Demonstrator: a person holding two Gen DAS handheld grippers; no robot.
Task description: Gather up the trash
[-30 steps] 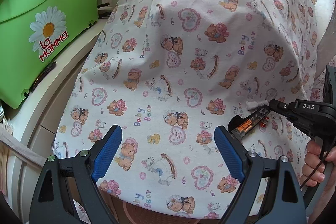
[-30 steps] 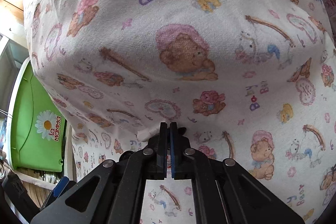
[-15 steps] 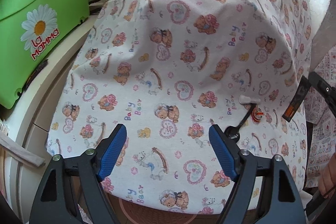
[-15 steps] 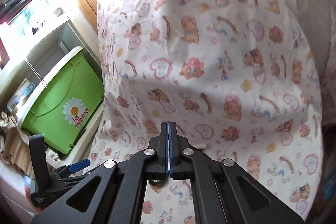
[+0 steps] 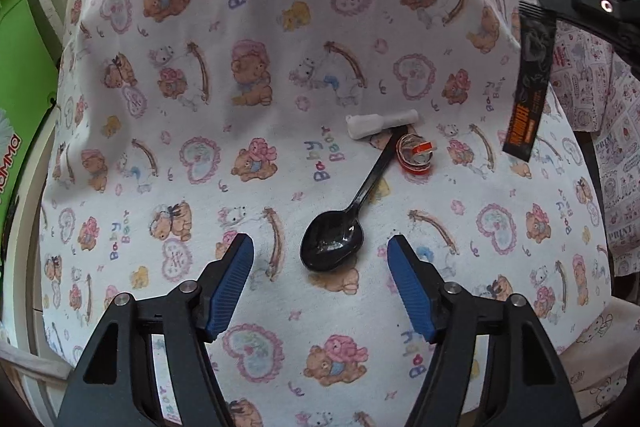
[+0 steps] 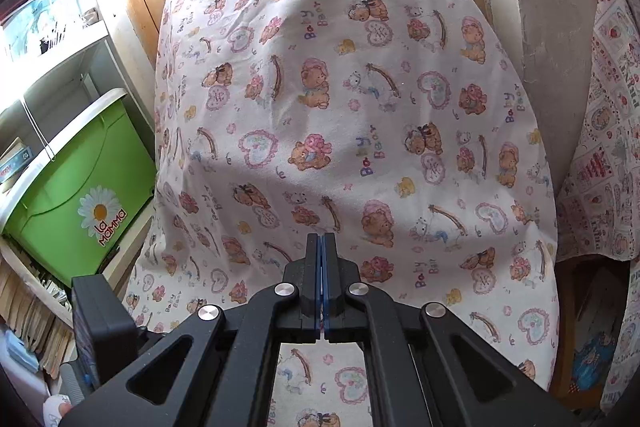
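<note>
— Left hand-held gripper (image 5: 320, 283)? 
— Jaws closing, nothing pinched; black spoon (image 5: 340, 227) lies on the surface (image 5: 160, 155) between them. Straddle the bowl.
— Right hand-held gripper (image 6: 322, 287)? 
— Clenched; left view shows its dark sachet (image 5: 530, 91) dangling.

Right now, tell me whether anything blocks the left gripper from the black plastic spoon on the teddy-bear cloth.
Nothing visible does. The left gripper, jaws closing, hangs just short of the black plastic spoon's bowl. Only bare teddy-bear cloth lies between.
</note>
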